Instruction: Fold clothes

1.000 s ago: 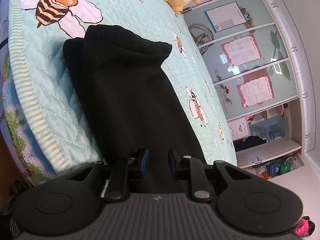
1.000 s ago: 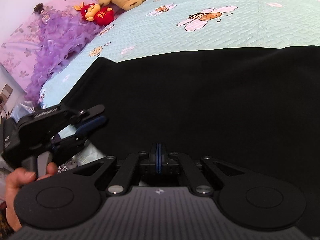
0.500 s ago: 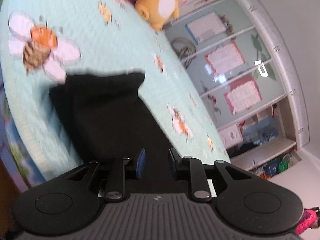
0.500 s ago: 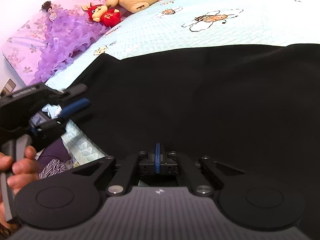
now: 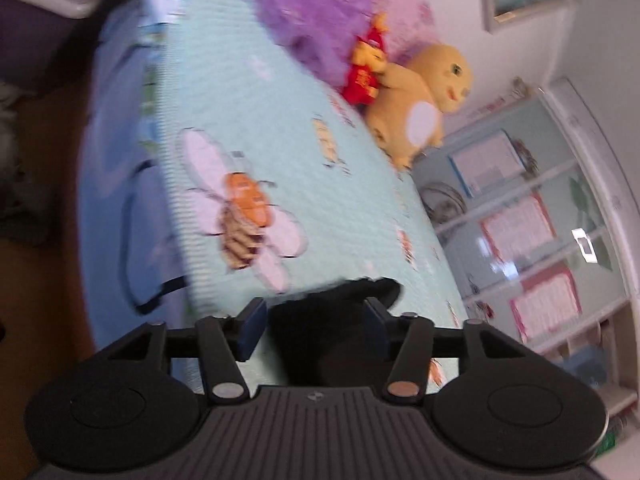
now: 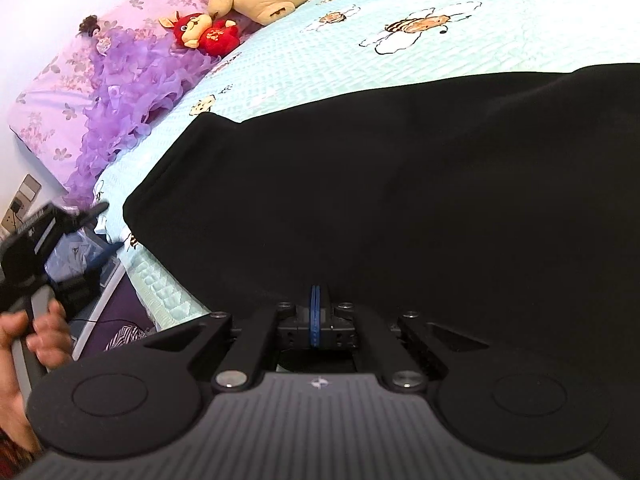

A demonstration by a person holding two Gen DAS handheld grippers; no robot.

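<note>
A black garment lies spread over the pale blue bee-print quilt, its near edge hanging at the bed's side. My right gripper is shut at that near edge, blue pads together; cloth between them cannot be made out. In the blurred left wrist view only one end of the black garment shows. It sits behind my left gripper, whose jaws are opening wide, pads clear of the cloth. The right wrist view shows the left gripper off the bed's left corner, in a person's hand.
A yellow plush toy and a small red one lie at the head of the bed by purple frilled bedding. A glass-fronted cabinet stands beyond the bed. A storage box sits on the floor beside the bed.
My left gripper has pulled back and swung toward the head of the bed, its jaws spreading apart; much less of the garment shows in its view. The right gripper has stayed put, shut.
</note>
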